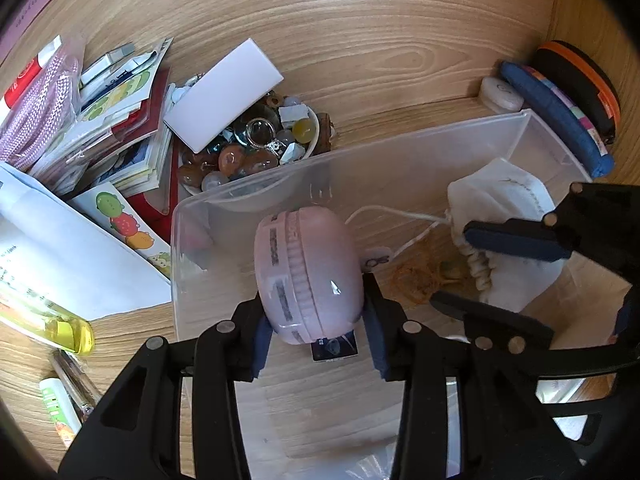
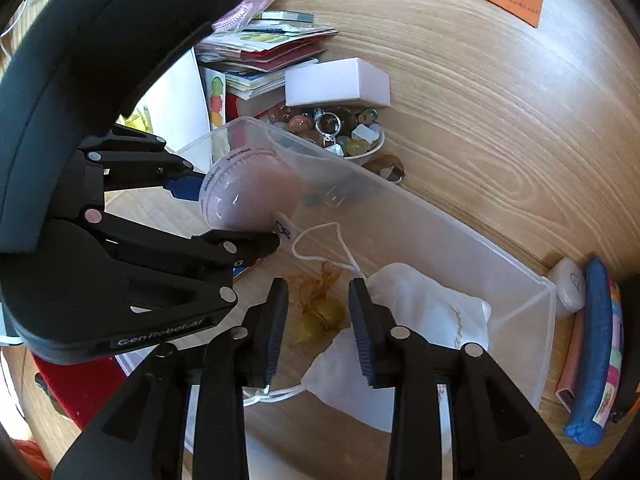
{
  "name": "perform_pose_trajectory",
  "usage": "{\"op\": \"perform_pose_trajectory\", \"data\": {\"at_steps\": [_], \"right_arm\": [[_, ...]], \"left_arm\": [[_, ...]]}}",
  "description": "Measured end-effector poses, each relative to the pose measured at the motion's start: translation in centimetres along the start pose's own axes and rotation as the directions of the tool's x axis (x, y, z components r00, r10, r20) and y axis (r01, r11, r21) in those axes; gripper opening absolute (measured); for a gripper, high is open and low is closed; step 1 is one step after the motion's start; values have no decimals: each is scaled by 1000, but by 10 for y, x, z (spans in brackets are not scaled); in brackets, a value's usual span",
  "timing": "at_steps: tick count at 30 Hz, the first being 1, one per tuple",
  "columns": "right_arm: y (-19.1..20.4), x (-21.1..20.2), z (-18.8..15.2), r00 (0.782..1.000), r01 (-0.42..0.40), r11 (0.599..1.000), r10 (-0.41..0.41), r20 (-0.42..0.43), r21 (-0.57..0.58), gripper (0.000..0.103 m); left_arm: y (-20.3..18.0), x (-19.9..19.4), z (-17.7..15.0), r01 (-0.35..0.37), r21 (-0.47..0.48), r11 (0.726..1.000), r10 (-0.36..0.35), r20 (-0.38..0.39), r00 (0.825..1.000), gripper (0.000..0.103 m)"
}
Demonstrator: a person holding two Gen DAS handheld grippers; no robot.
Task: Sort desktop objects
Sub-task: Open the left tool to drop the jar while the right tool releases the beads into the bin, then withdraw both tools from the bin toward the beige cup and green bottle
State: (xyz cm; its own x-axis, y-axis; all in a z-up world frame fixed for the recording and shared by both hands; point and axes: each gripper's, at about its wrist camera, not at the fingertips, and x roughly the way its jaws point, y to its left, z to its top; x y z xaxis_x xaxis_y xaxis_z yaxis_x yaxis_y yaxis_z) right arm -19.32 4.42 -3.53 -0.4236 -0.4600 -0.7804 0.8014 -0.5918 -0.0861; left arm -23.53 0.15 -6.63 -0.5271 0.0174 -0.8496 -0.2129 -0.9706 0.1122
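My left gripper (image 1: 316, 344) is shut on a round pink case (image 1: 308, 272) and holds it over the clear plastic bin (image 1: 256, 196). The case also shows in the right wrist view (image 2: 248, 192). My right gripper (image 2: 320, 332) is open and empty above the bin, over a small amber mesh pouch (image 2: 320, 312) and next to a white drawstring bag (image 2: 424, 320) that lie in the bin. The bag (image 1: 504, 208) and the right gripper (image 1: 512, 268) also show in the left wrist view.
A bowl of coloured stones and rings (image 1: 248, 148) stands behind the bin with a white block (image 1: 224, 92) on it. A pile of booklets and packets (image 1: 112, 120) lies at the left. A blue pencil case (image 2: 596, 344) and a white round case (image 2: 570, 284) lie beside the bin's right end.
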Motion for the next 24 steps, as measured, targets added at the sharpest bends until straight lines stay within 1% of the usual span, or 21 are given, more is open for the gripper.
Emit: {"op": "perform_pose_trajectory", "data": {"at_steps": [4, 5, 7, 8, 10, 13, 14, 15, 17, 19, 21, 24], "right_arm": [[-3, -1, -1, 1000, -5, 1000, 5, 2, 5, 40], [-4, -2, -2, 1000, -9, 1000, 9, 4, 6, 41], [-5, -3, -2, 1000, -16, 1000, 16, 10, 7, 47], [-5, -5, -2, 1000, -20, 1000, 20, 14, 7, 48], [-4, -7, -2, 999, -30, 1000, 30, 23, 5, 55], [-2, -11, -1, 999, -20, 1000, 20, 40, -5, 59], [-2, -13, 0, 999, -19, 1000, 19, 48, -7, 61], [-2, -16, 0, 998, -17, 1000, 17, 57, -7, 62], [-4, -22, 2, 997, -6, 1000, 7, 77, -6, 66], [-7, -27, 4, 996, 4, 1000, -4, 92, 7, 72], [-11, -35, 5, 994, -2, 1000, 0, 105, 23, 72], [-16, -52, 6, 992, -12, 998, 5, 130, 56, 73]], "left_arm": [[1, -3, 0, -1, -8, 1000, 1, -9, 1000, 44], [2, -4, -1, -2, -12, 1000, 2, -10, 1000, 47], [5, -7, -2, -4, -21, 1000, 4, -4, 1000, 51], [7, -9, -2, -6, -24, 1000, 6, -2, 1000, 51], [10, -15, -4, -9, -31, 999, 9, 4, 1000, 51], [13, -25, -5, -6, -43, 999, 7, 21, 1000, 55], [15, -30, -7, -5, -51, 999, 6, 28, 1000, 60], [16, -35, -8, -12, -57, 998, 14, 36, 999, 62], [21, -49, -11, 1, -66, 998, 3, 60, 998, 65], [24, -62, -13, -4, -79, 997, 11, 83, 997, 68], [29, -78, -17, 5, -92, 996, 6, 118, 993, 72], [32, -97, -21, 20, -115, 993, -1, 159, 987, 73]]}}
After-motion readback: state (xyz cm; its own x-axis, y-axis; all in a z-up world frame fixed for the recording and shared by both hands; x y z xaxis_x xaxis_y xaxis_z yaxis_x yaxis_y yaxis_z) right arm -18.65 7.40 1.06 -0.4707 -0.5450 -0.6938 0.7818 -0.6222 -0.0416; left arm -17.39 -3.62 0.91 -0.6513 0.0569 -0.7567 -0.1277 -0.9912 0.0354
